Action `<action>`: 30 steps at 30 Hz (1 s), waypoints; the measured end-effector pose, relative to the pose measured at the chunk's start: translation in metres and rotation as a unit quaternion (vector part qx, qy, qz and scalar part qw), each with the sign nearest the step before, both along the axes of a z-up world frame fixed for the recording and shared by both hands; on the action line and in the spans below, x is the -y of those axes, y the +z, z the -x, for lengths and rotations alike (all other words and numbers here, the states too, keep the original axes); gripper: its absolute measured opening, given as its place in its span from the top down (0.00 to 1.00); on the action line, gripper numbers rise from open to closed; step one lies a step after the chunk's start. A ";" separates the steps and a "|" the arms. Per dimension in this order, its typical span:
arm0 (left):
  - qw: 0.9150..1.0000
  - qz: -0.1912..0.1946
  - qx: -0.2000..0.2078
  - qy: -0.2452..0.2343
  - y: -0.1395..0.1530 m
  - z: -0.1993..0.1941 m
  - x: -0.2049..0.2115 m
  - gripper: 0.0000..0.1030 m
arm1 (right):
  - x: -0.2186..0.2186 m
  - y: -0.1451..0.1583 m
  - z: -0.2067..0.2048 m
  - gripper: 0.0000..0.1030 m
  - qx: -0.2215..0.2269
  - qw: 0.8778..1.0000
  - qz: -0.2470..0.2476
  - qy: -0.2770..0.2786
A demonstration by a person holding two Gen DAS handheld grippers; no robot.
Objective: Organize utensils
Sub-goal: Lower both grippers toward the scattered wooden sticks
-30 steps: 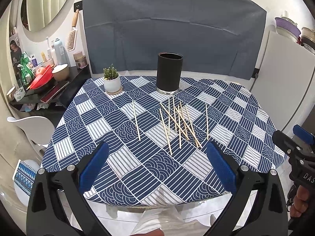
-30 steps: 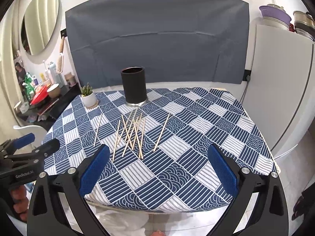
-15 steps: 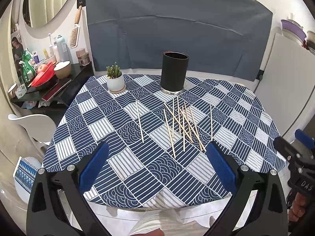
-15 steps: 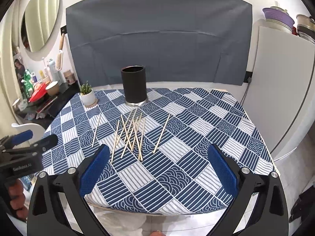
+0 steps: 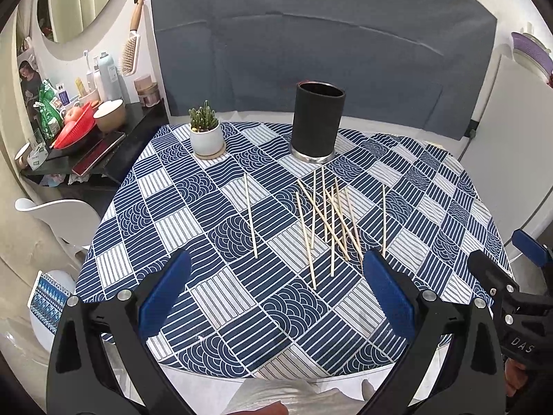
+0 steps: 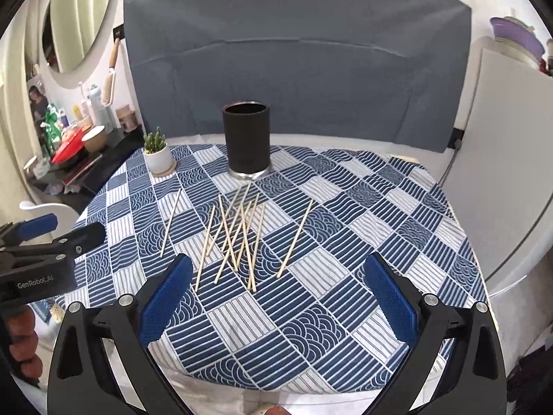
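I am holding the left tongs (image 5: pixel 276 294) wide apart with nothing in them, and the right tongs (image 6: pixel 276 297) are wide apart and empty too. Both are hanging above the near edge of the bench (image 6: pixel 432 228), not touching anything.

The sticks (image 6: pixel 238 238) are lying flat on the blue and white cloth (image 5: pixel 214 297), in the middle of the bench. Most are lying in a messy pile, crossing over each other. One stick (image 5: pixel 250 215) is lying alone, off to the left of the pile, and another one (image 6: pixel 294 238) is lying alone on the right. The black cup (image 5: pixel 318 126) is standing upright just behind the pile. I am guessing the sticks go in there, and I am seeing none poking out of it yet.

A little plant pot (image 5: pixel 206 136) is sitting to the left of the cup, near the back corner.

Here is what I am worrying about. The sticks are thin and flat on soft cloth, so the tongs could pinch the cloth too, or slide off. In the pile, grabbing one could flick or roll the others away. A long stick could also bump the cup's rim and tip it.
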State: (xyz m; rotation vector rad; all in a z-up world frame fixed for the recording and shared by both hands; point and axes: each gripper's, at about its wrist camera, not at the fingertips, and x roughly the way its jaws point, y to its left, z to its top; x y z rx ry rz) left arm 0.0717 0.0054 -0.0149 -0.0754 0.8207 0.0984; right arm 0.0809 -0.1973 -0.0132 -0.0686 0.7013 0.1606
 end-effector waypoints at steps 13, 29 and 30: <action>0.998 0.009 -0.061 0.016 -0.025 -0.064 -0.016 0.06 | -0.004 -0.025 -0.077 0.07 -0.075 0.997 0.001 0.002; 0.986 0.034 -0.163 0.009 -0.087 -0.167 -0.050 0.06 | -0.007 -0.089 -0.180 0.07 -0.208 0.977 0.012 -0.041; 0.985 0.032 -0.168 0.009 -0.092 -0.171 -0.052 0.06 | -0.007 -0.093 -0.186 0.07 -0.213 0.976 0.014 -0.042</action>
